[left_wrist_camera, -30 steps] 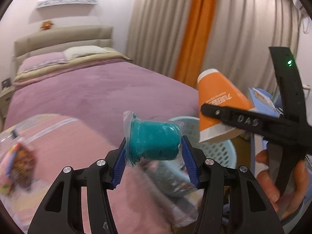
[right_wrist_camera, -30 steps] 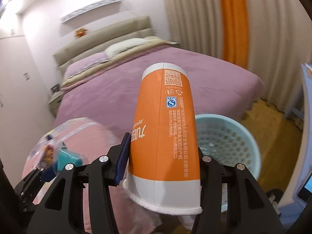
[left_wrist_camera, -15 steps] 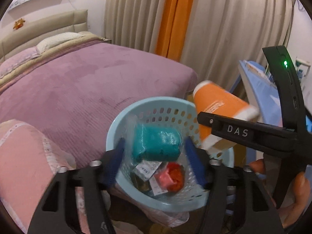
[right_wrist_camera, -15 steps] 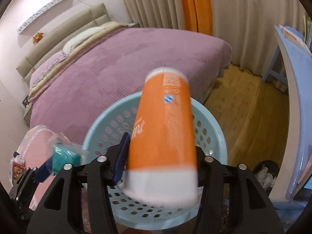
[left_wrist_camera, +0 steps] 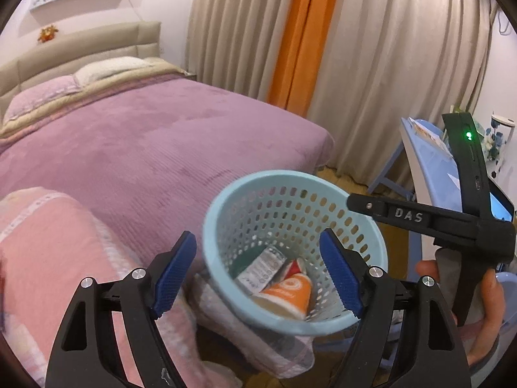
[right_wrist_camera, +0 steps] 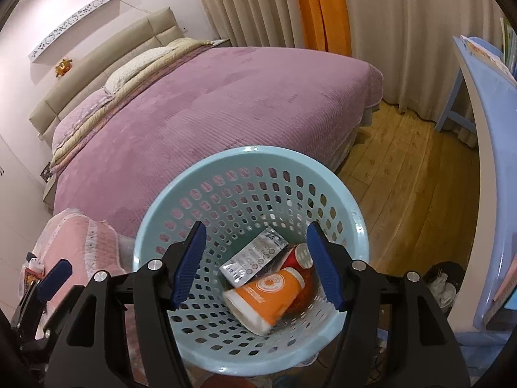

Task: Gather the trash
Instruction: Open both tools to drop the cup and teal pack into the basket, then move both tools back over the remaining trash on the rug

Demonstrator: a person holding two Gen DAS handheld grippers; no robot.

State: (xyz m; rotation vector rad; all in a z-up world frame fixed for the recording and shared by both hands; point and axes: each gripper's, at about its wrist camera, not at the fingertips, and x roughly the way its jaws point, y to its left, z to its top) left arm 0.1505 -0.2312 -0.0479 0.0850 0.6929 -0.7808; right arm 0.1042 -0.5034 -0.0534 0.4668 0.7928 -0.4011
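Basket (right_wrist_camera: pixel 357 223) btwn bed (right_wrist_camera: pixel 226 103) & desk (right_wrist_camera: pixel 484 103); orange cup (right_wrist_camera: pixel 268 294) inside.

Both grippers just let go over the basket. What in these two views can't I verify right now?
- Teal packet: barely a dark-green patch in the basket, under the silver sachet.
- Red item: half hidden by the orange cup; type unclear.
- Sachet print: too small.
- Basket base: cut off behind the right gripper.

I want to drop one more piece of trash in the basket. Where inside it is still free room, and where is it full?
In the light blue basket, the near-left floor, between the left wall and the orange cup, is bare. The far-right is crowded: the silver packet and red can lie against the cup. Both the left tool and right tool are open and empty.
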